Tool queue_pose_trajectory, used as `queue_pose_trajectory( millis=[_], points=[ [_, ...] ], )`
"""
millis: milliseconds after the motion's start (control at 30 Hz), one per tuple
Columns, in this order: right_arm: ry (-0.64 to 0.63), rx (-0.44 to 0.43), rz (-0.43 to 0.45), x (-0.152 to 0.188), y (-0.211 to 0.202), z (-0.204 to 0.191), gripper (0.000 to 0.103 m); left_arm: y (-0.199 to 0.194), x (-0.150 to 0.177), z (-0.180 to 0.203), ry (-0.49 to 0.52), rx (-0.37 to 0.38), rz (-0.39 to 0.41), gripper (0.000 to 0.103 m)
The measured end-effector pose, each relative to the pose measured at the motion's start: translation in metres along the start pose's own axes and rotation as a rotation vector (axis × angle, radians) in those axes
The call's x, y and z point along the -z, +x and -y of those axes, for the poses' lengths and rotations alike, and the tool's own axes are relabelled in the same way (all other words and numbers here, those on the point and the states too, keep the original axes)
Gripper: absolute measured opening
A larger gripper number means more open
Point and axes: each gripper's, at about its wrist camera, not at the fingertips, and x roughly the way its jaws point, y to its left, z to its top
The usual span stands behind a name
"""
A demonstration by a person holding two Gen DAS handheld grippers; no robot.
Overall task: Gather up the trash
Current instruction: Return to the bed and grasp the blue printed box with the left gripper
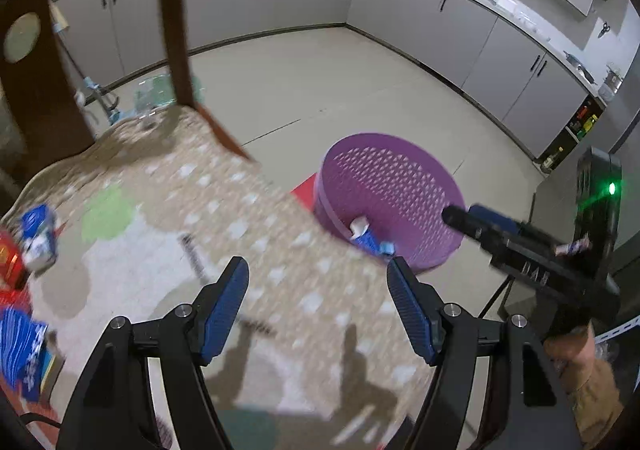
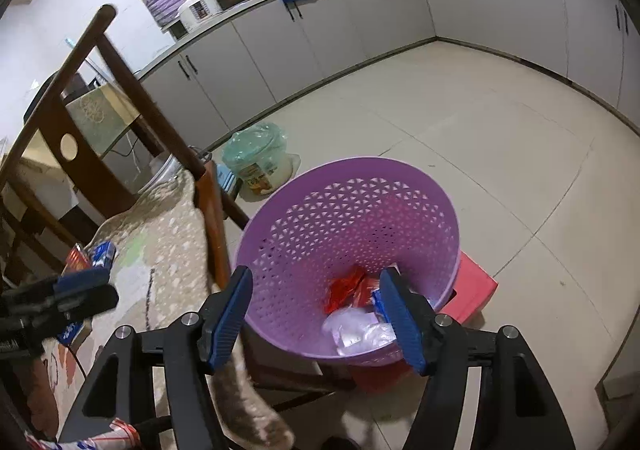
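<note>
A purple perforated basket stands on the floor beside a cushioned chair; it also shows in the left wrist view. Inside lie red wrappers, a clear plastic bag and a blue-white packet. My right gripper is open and empty above the basket's near rim. My left gripper is open and empty over the chair's patterned cushion. Blue-white packets and red packaging lie at the cushion's left edge. The right gripper also appears in the left wrist view.
The brown wooden chair back rises to the left. A red low stool sits under the basket. A green-bagged bucket stands on the tiled floor. Grey kitchen cabinets line the far walls.
</note>
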Motion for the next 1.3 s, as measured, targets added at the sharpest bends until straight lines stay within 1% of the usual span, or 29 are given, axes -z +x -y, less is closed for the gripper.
queue_pose_trajectory(
  millis=[67,133,300,433,500,567,600,633,700,767,833,900,1000,1033,1067,1100,1167,1233,1300],
  points=[
    [-0.017,-0.004,-0.004,0.003,-0.003,-0.008,0.072,-0.013,0.014,-0.011,-0.009,-0.017,0.010,0.070],
    [-0.038,-0.011,-0.010,0.004,-0.003,-0.024,0.073,-0.027,0.026,-0.023,-0.021,-0.038,0.025,0.070],
    [-0.110,-0.036,-0.031,0.006,-0.002,-0.062,0.075,-0.068,0.060,-0.070,-0.074,-0.112,0.062,0.071],
    [-0.205,-0.048,-0.052,0.006,-0.001,-0.099,0.075,-0.096,0.087,-0.122,-0.133,-0.205,0.088,0.074],
    [-0.252,-0.055,-0.065,0.005,0.000,-0.117,0.077,-0.108,0.099,-0.153,-0.175,-0.265,0.092,0.074],
    [-0.297,-0.064,-0.084,0.006,0.003,-0.135,0.077,-0.117,0.106,-0.181,-0.206,-0.296,0.098,0.076],
    [-0.318,-0.070,-0.093,0.007,0.005,-0.145,0.077,-0.119,0.108,-0.191,-0.205,-0.307,0.095,0.081],
    [-0.338,-0.075,-0.100,0.008,0.008,-0.153,0.077,-0.119,0.109,-0.201,-0.197,-0.323,0.087,0.082],
    [-0.384,-0.084,-0.114,0.011,0.011,-0.172,0.078,-0.117,0.109,-0.219,-0.157,-0.362,0.068,0.082],
    [-0.417,-0.096,-0.125,0.015,0.013,-0.188,0.078,-0.110,0.108,-0.232,-0.115,-0.382,0.044,0.082],
    [-0.438,-0.108,-0.132,0.019,0.014,-0.198,0.078,-0.101,0.106,-0.240,-0.094,-0.380,0.023,0.082],
    [-0.458,-0.125,-0.142,0.023,0.016,-0.211,0.078,-0.089,0.105,-0.248,-0.078,-0.361,-0.004,0.082],
    [-0.486,-0.129,-0.156,0.027,0.018,-0.223,0.078,-0.074,0.103,-0.243,-0.058,-0.340,-0.027,0.082],
    [-0.494,-0.125,-0.162,0.027,0.019,-0.226,0.078,-0.071,0.103,-0.243,-0.057,-0.339,-0.034,0.073],
    [-0.505,-0.117,-0.171,0.026,0.020,-0.229,0.078,-0.069,0.102,-0.241,-0.059,-0.346,-0.037,0.060],
    [-0.514,-0.109,-0.179,0.024,0.020,-0.232,0.078,-0.069,0.102,-0.240,-0.070,-0.341,-0.042,0.050],
    [-0.534,-0.100,-0.191,0.019,0.018,-0.239,0.078,-0.075,0.104,-0.238,-0.098,-0.316,-0.010,0.048],
    [-0.581,-0.083,-0.200,0.011,0.015,-0.248,0.078,-0.082,0.107,-0.237,-0.113,-0.311,0.009,0.048],
    [-0.671,-0.042,-0.217,0.001,0.013,-0.266,0.078,-0.091,0.112,-0.236,-0.126,-0.319,0.033,0.048]
  ],
)
